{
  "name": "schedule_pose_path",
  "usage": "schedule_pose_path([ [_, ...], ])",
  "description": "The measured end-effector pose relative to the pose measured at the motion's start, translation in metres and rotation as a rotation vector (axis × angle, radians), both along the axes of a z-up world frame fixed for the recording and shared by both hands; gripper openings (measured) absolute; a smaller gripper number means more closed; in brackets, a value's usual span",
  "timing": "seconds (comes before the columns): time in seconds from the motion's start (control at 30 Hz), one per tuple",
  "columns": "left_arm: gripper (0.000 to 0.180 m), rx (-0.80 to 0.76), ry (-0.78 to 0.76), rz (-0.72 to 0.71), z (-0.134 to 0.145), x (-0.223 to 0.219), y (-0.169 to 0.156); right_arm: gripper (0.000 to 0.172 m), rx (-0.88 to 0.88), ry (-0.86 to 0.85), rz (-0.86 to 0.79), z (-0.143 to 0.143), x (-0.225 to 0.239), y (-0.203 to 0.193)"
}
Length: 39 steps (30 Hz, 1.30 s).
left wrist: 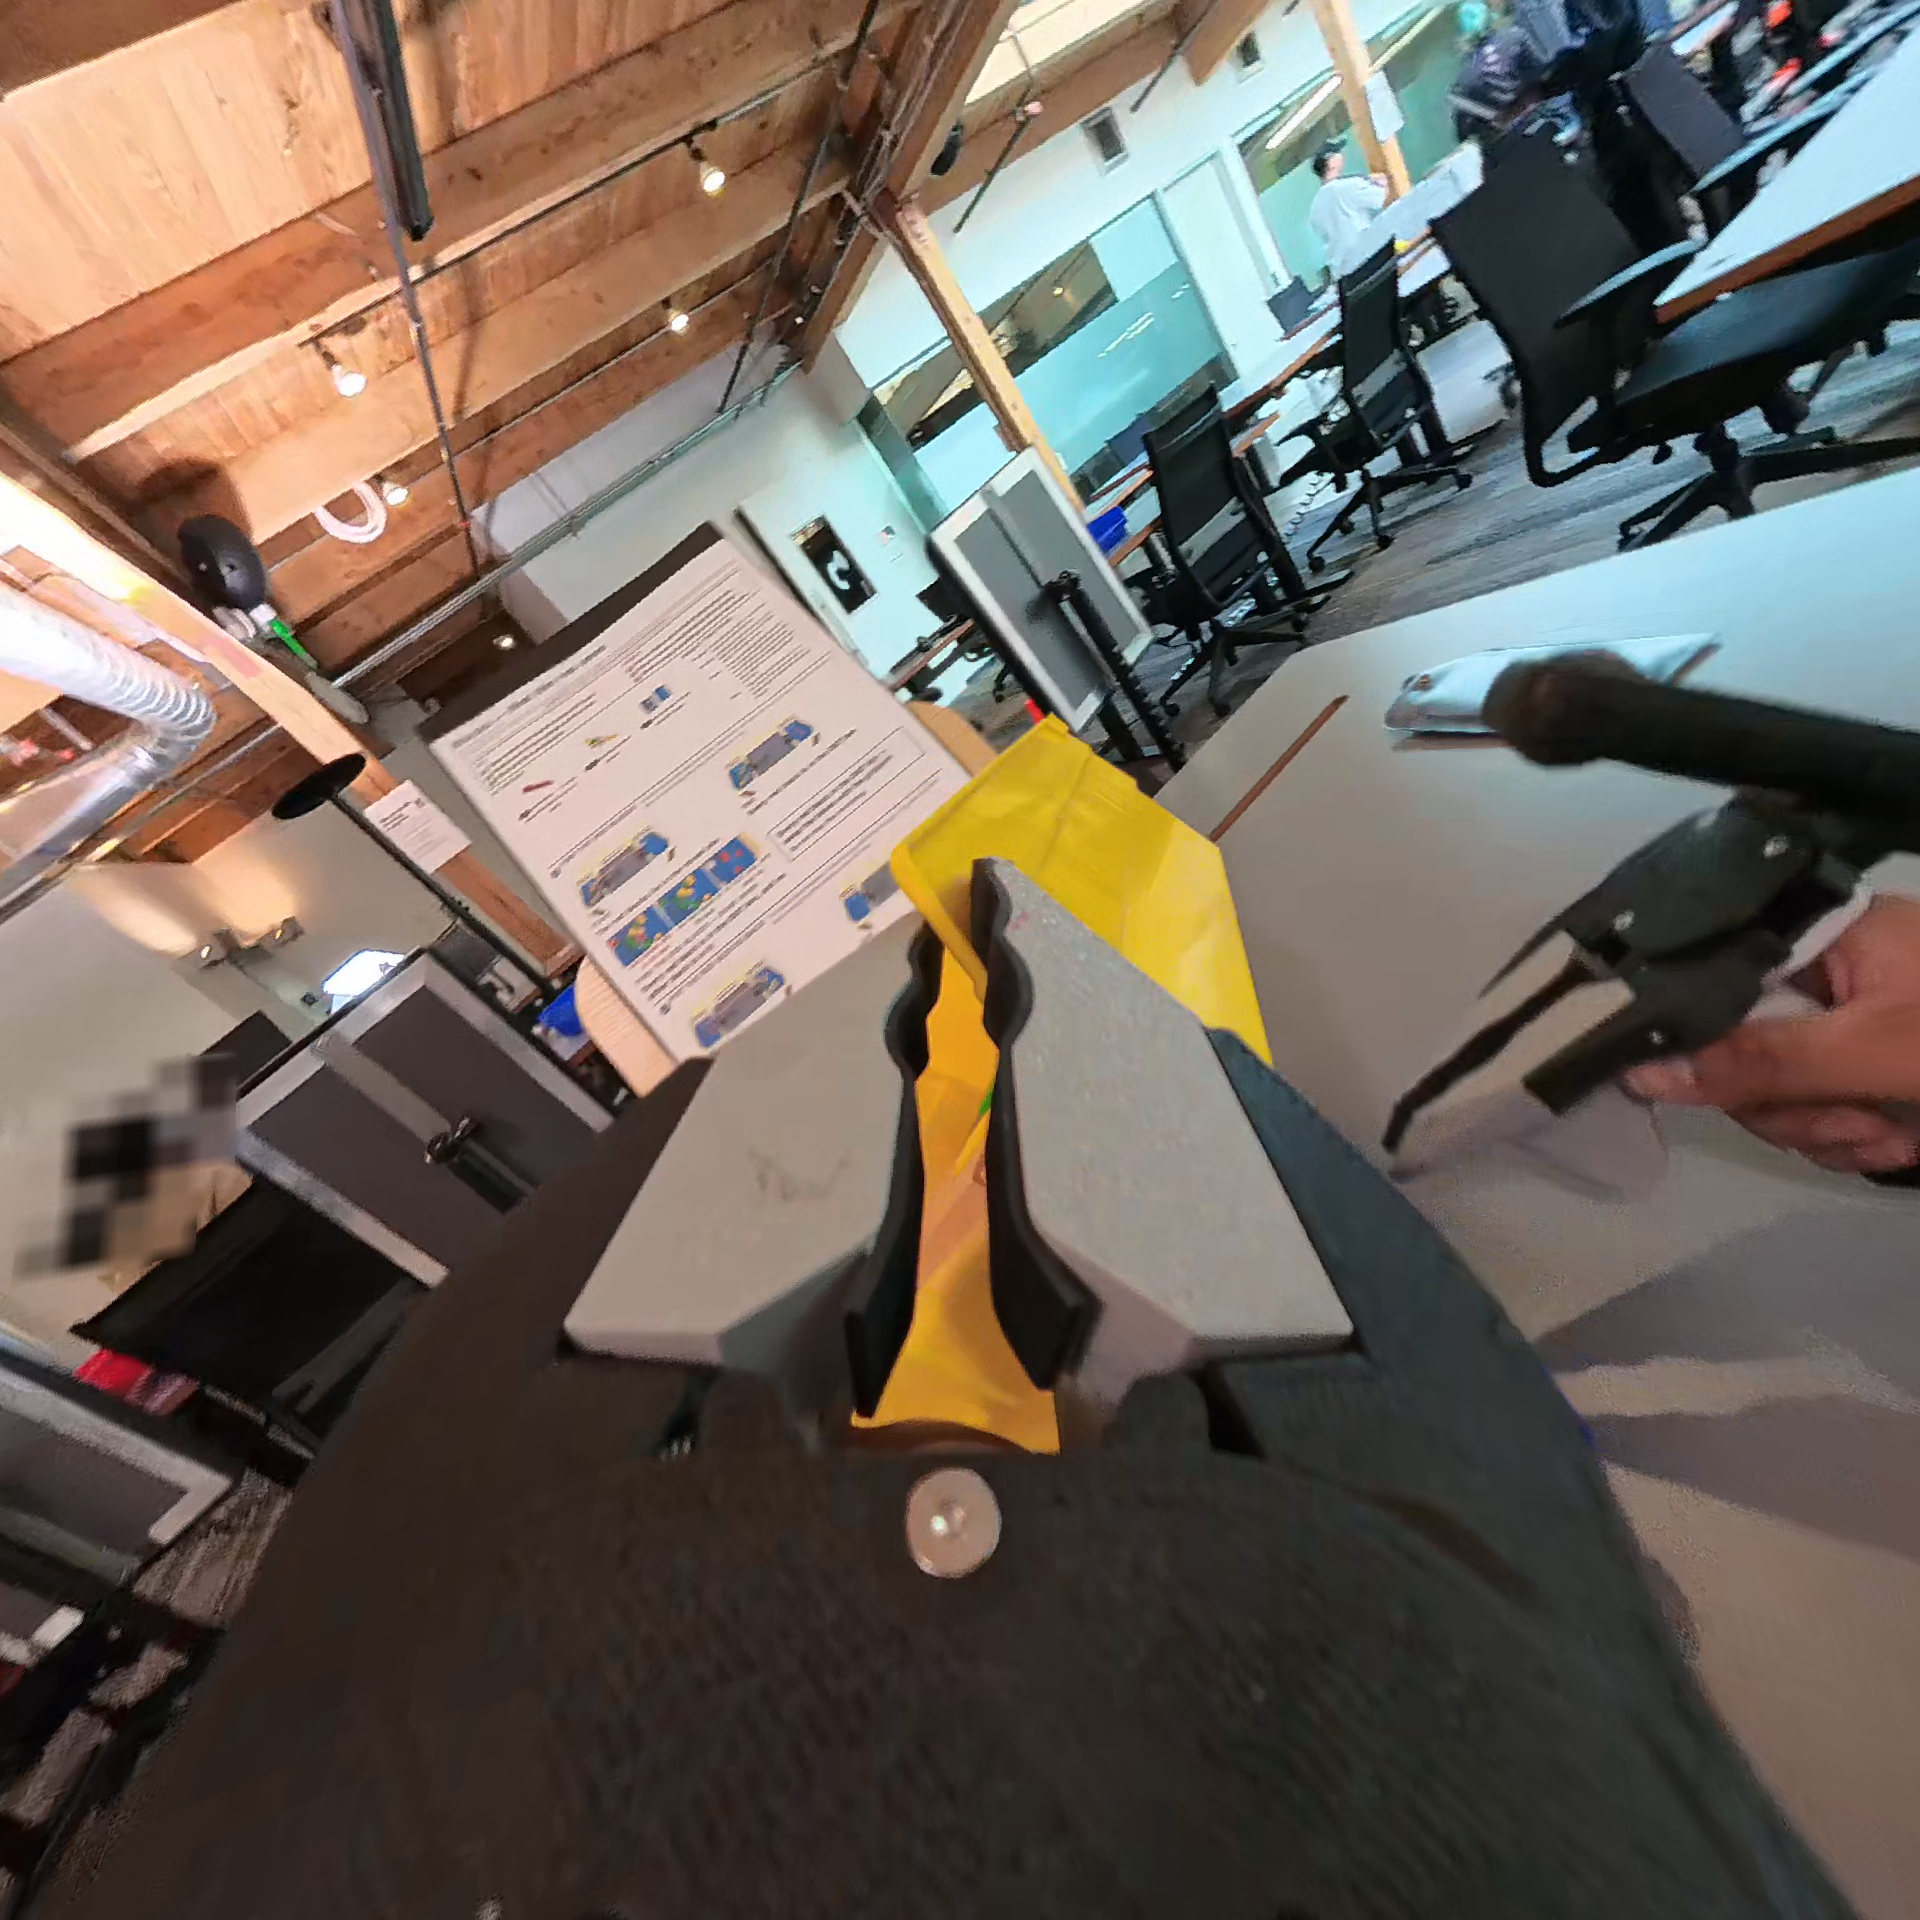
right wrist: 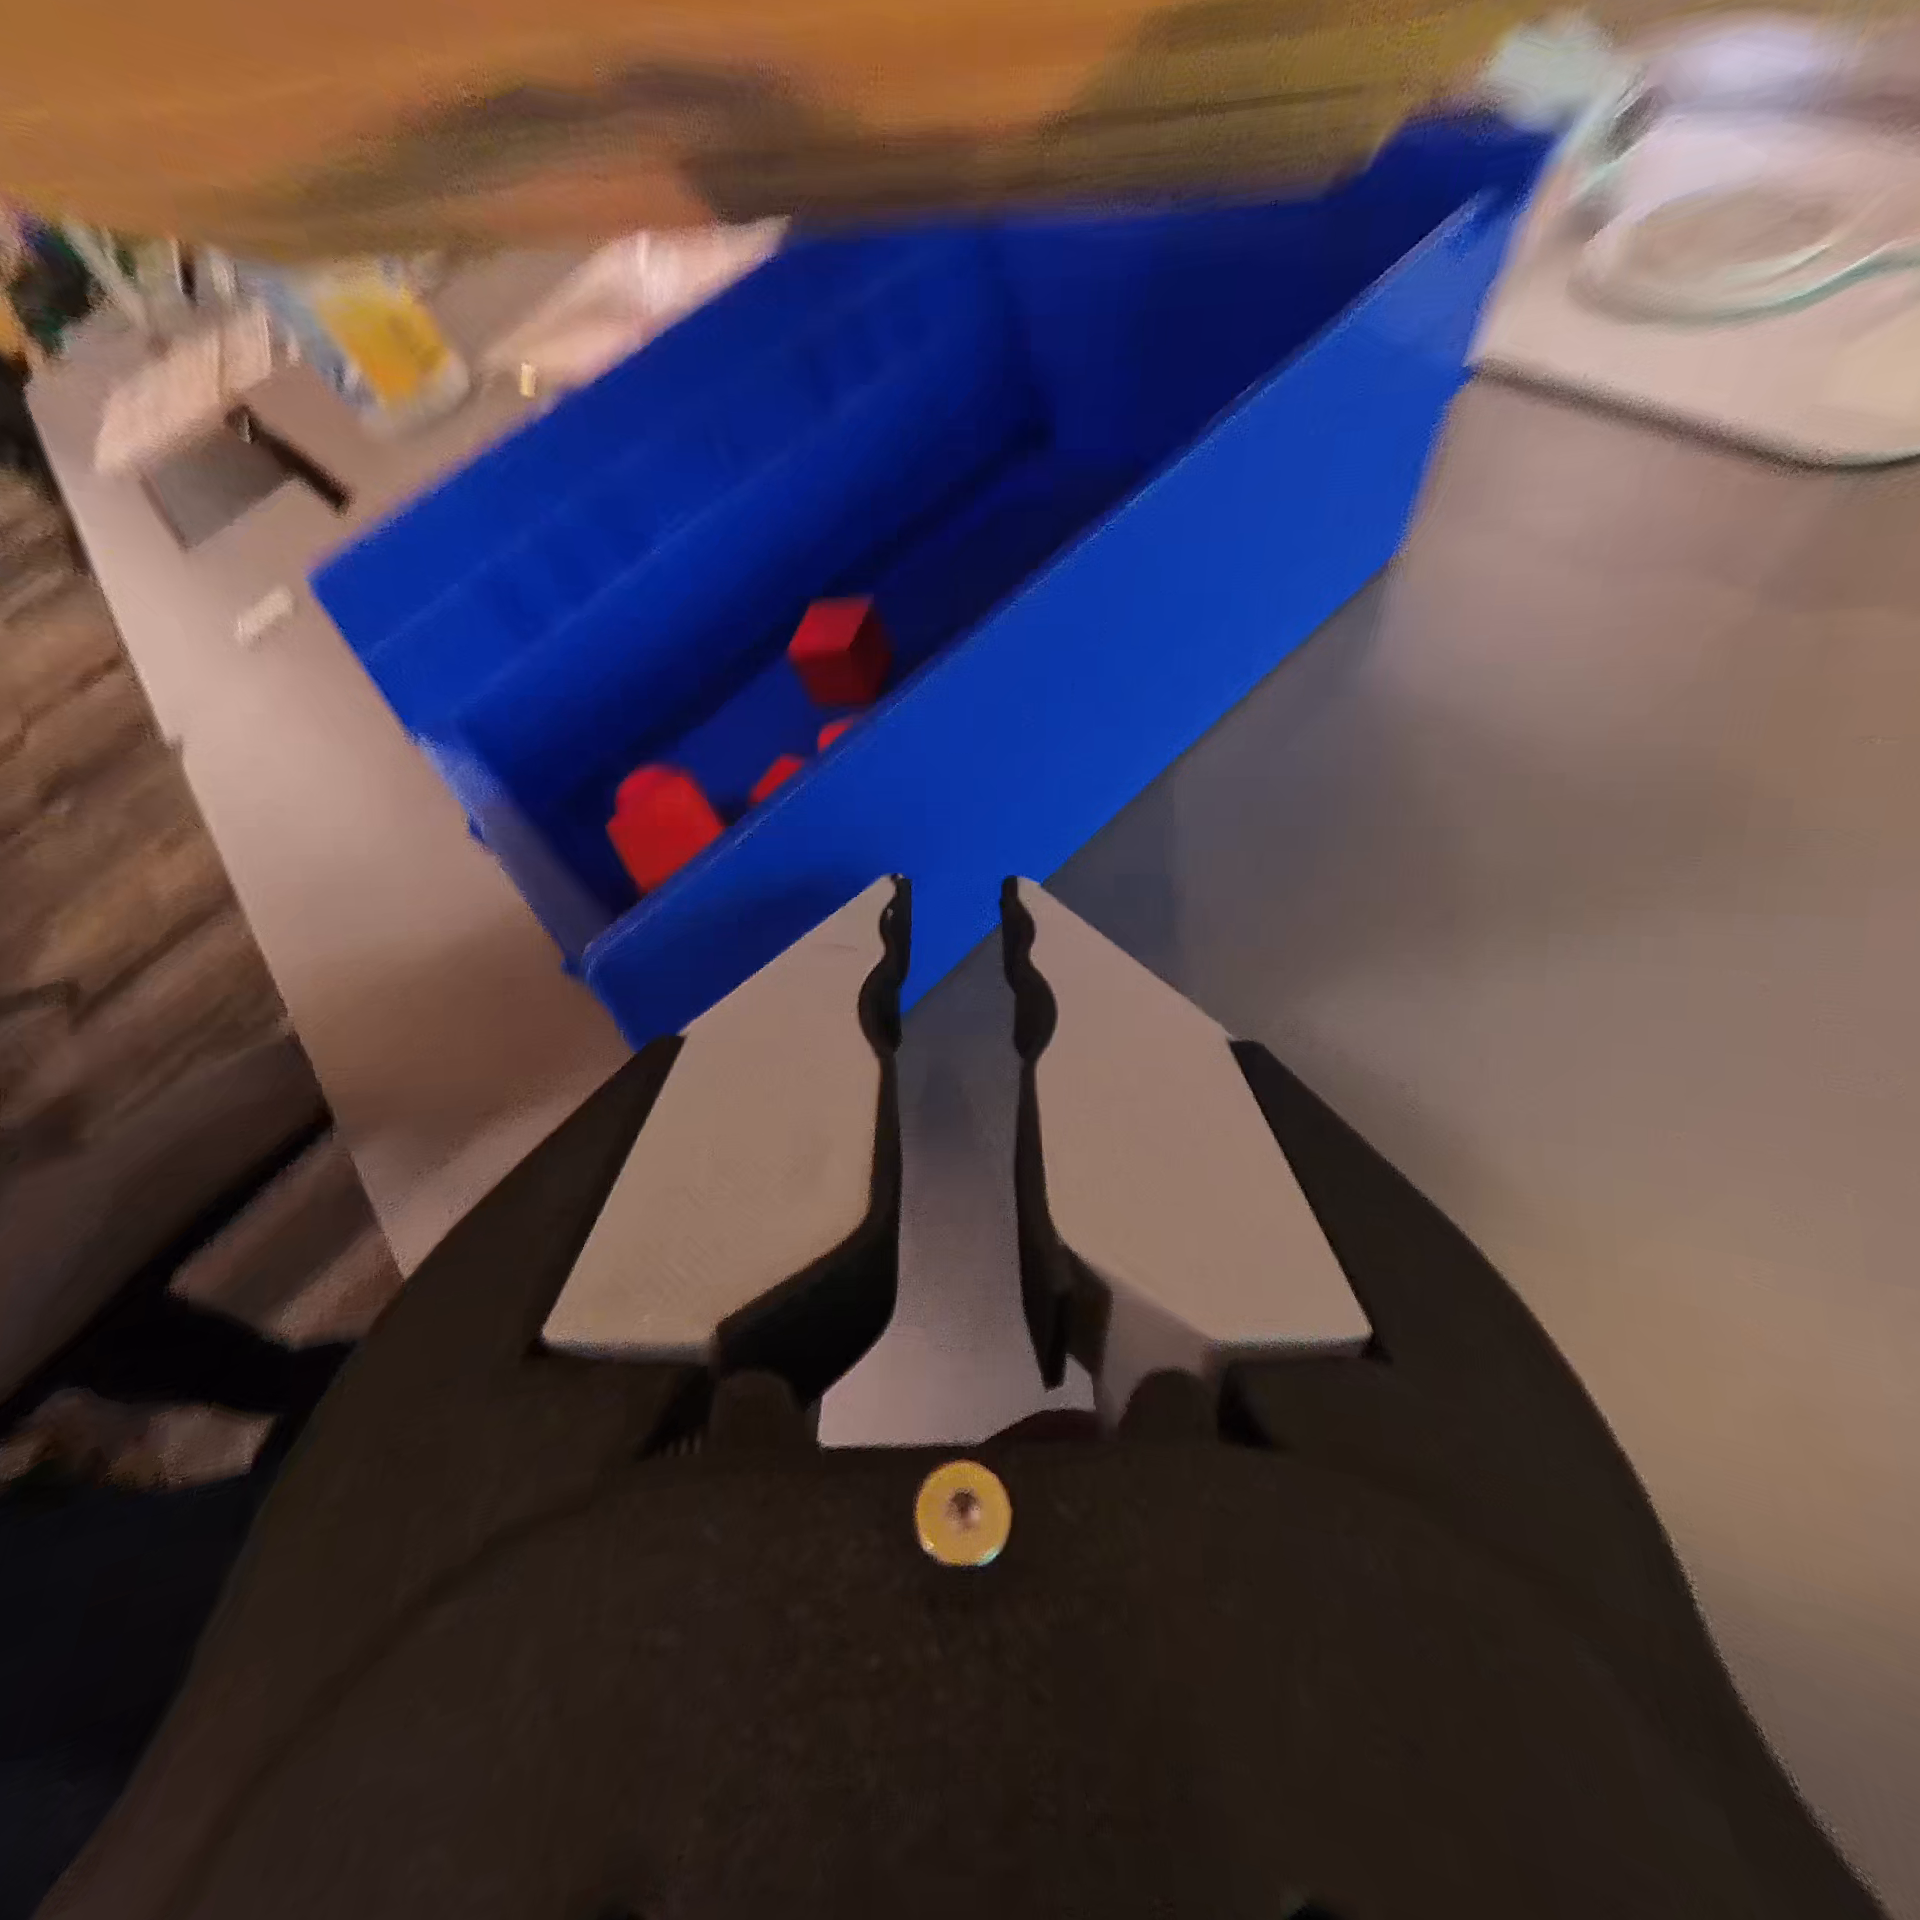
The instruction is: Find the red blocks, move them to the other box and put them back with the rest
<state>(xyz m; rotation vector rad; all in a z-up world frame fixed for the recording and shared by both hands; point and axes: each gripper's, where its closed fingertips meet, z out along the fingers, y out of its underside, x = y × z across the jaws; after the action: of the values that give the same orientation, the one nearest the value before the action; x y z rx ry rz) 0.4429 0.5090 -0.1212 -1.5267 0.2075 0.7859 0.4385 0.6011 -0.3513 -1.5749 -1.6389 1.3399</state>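
Where blue box (right wrist: 1039, 665) wall blocks claw (right wrist: 954, 904), poster (left wrist: 686, 790) behind

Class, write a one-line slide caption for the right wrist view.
Open, empty tongs approach the near wall of a blue bin holding several red blocks on a grey table.

Red blocks in blue box, yellow box lifted

I see several red blocks (right wrist: 836, 649) lying loose on the blue box's (right wrist: 1091, 727) floor; the yellow box (left wrist: 1132, 862) is tilted, its wall pinched.

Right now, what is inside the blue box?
Four red blocks show on the floor of the blue box; its near wall covers parts of three, and may hide more.
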Motion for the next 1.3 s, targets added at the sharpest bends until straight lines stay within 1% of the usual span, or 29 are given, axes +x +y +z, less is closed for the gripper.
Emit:
schedule_pose_path([
  [0.07,0.003,-0.022,0.032,-0.036,-0.002,0.016,0.022,0.015,-0.067,0.083,-0.081,0.024,0.014,0.029],
  [0.1,0.002,-0.033,0.063,-0.04,-0.002,0.024,0.032,0.015,-0.087,0.102,-0.112,0.031,0.024,0.043],
  [0.2,0.002,-0.067,0.091,-0.092,-0.009,0.049,0.065,0.018,-0.056,0.096,-0.219,0.039,0.058,0.09],
  [0.3,0.003,-0.126,0.103,-0.133,-0.028,0.077,0.099,0.021,-0.021,0.069,-0.313,0.041,0.099,0.131],
  [0.37,0.003,-0.189,0.118,-0.156,-0.055,0.098,0.122,0.022,0.004,0.046,-0.369,0.039,0.125,0.156],
  [0.43,0.003,-0.268,0.095,-0.237,-0.092,0.129,0.145,0.024,0.018,0.017,-0.43,0.036,0.148,0.18],
  [0.47,0.003,-0.295,0.109,-0.246,-0.11,0.143,0.154,0.026,0.012,0.012,-0.454,0.037,0.158,0.19],
  [0.5,0.003,-0.272,0.124,-0.252,-0.122,0.158,0.163,0.029,0.003,0.018,-0.471,0.041,0.166,0.197],
  [0.53,0.003,-0.275,0.104,-0.257,-0.136,0.17,0.171,0.03,0.0,0.027,-0.485,0.045,0.174,0.202],
  [0.63,0.007,-0.336,-0.025,-0.314,-0.181,0.19,0.191,0.03,0.027,0.03,-0.506,0.054,0.189,0.209],
  [0.77,0.011,-0.505,-0.19,-0.362,-0.245,0.201,0.206,0.035,0.057,0.012,-0.482,0.056,0.191,0.2],
  [0.83,0.015,-0.49,-0.264,-0.379,-0.247,0.201,0.202,0.037,0.079,0.012,-0.456,0.061,0.188,0.19],
  [0.87,0.022,-0.47,-0.293,-0.386,-0.241,0.198,0.196,0.037,0.098,0.013,-0.439,0.063,0.186,0.183],
  [0.93,0.034,-0.453,-0.374,-0.405,-0.227,0.191,0.177,0.038,0.137,-0.003,-0.385,0.064,0.183,0.165],
  [1.0,0.046,-0.446,-0.434,-0.427,-0.21,0.18,0.149,0.038,0.161,-0.027,-0.302,0.062,0.177,0.141],
  [1.07,0.048,-0.401,-0.441,-0.399,-0.193,0.153,0.119,0.04,0.173,-0.064,-0.17,0.054,0.168,0.104],
  [1.13,0.049,-0.366,-0.454,-0.323,-0.183,0.114,0.09,0.042,0.224,-0.144,-0.046,0.034,0.158,0.07],
  [1.17,0.049,-0.368,-0.463,-0.286,-0.183,0.095,0.076,0.046,0.272,-0.199,-0.01,0.021,0.154,0.06],
  [1.2,0.049,-0.388,-0.475,-0.257,-0.187,0.077,0.062,0.049,0.341,-0.244,-0.01,0.011,0.151,0.058],
  [1.27,0.049,-0.448,-0.486,-0.194,-0.203,0.043,0.037,0.047,0.483,-0.3,-0.054,0.0,0.15,0.065],
  [1.3,0.049,-0.485,-0.482,-0.156,-0.214,0.027,0.026,0.05,0.531,-0.345,-0.072,-0.006,0.154,0.071],
])
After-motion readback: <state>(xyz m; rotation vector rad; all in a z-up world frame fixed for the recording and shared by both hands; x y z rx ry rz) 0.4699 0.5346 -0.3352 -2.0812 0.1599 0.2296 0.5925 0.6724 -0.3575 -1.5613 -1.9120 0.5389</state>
